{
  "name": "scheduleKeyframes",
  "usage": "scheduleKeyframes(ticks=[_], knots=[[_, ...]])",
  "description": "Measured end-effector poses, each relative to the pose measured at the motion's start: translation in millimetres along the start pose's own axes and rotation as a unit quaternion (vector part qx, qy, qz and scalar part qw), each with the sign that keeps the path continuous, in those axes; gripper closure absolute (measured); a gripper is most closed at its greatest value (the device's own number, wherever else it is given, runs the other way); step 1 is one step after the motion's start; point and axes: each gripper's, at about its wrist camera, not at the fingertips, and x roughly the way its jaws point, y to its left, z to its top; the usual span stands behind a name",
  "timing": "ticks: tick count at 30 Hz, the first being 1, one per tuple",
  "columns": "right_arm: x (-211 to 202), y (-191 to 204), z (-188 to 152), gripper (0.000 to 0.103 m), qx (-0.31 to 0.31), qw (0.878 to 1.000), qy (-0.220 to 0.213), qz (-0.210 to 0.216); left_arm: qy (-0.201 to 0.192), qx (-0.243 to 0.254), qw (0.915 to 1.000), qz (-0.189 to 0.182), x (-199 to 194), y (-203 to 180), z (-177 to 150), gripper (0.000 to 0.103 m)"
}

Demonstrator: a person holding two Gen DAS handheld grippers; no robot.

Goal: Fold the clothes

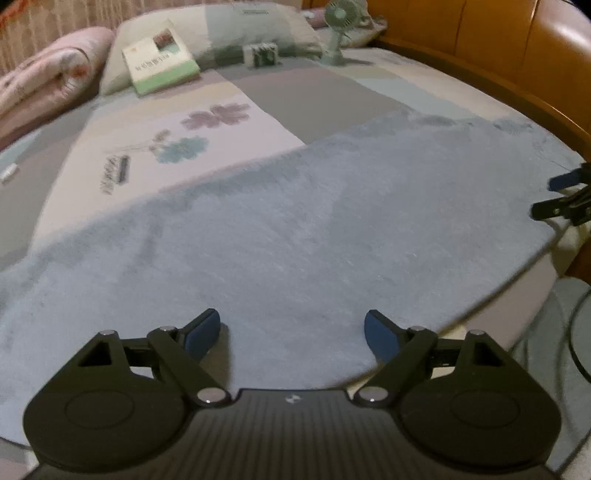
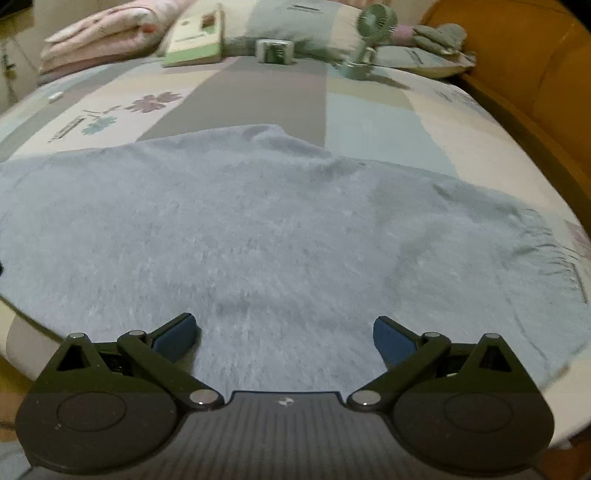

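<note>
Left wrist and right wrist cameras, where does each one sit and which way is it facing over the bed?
Left wrist: sits on the left gripper, angled down across the blue fleece garment toward the pillows; its own open fingers show, plus the right gripper at the right edge.
Right wrist: sits on the right gripper, angled down over the garment's sleeve side toward the headboard; only its own open fingers show.
Shared: the garment, the green book, the small fan and the patchwork bedspread.
</note>
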Motion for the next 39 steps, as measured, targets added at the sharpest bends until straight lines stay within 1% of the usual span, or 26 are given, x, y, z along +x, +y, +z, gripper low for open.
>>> scheduleKeyframes(ticks=[3, 5, 8, 10, 12, 15, 17, 20, 26, 30, 33, 39], knots=[[-12.1, 10.0, 12.7, 0.000, 0.026, 0.999, -0.022, 0.018, -0.010, -0.013, 0.9998, 0.013, 0.2, 10.8, 6.9, 0.018], [-10.7, 20.4, 21.0, 0.000, 0.034, 0.999, -0.028, 0.020, -0.013, -0.024, 0.9994, 0.020, 1.4, 17.9, 10.4, 0.018], [1.0, 37.0, 23.6, 0.000, 0.025, 0.999, -0.018, 0.009, 0.009, -0.051, 0.9984, 0.021, 7.9, 29.6, 0.8, 0.018], [12.3, 43.7, 19.8, 0.000, 0.021, 1.000, 0.002, -0.001, 0.012, -0.067, 0.9975, 0.019, 3.8, 37.3, -9.0, 0.018], [25.8, 44.4, 12.4, 0.000, 0.032, 0.999, 0.032, -0.003, 0.013, -0.072, 0.9972, 0.012, -3.0, 42.3, -14.7, 0.018], [27.0, 43.7, 4.9, 0.000, 0.044, 0.999, 0.022, -0.006, 0.008, -0.068, 0.9974, 0.019, -9.2, 50.1, -12.7, 0.018], [27.6, 43.6, 5.1, 0.000, 0.048, 0.999, 0.024, -0.007, -0.006, -0.065, 0.9972, 0.037, -10.6, 56.4, -6.8, 0.018], [28.0, 45.2, 4.9, 0.000, 0.050, 0.998, 0.027, -0.013, -0.013, -0.080, 0.9949, 0.059, -5.9, 72.9, 0.9, 0.018], [28.8, 46.9, 4.2, 0.000, 0.053, 0.998, 0.025, -0.017, 0.007, -0.114, 0.9907, 0.074, -0.6, 91.7, -20.2, 0.017], [28.9, 46.5, 3.2, 0.000, 0.055, 0.998, 0.023, -0.017, 0.006, -0.117, 0.9904, 0.073, -15.7, 93.5, -38.2, 0.015], [29.1, 46.6, 2.3, 0.000, 0.055, 0.998, 0.021, -0.017, 0.022, -0.124, 0.9875, 0.094, -21.0, 92.5, -32.3, 0.015], [22.8, 44.6, 8.0, 0.000, 0.070, 0.997, 0.026, -0.011, 0.001, -0.101, 0.9886, 0.111, -23.7, 92.2, -14.1, 0.015]])
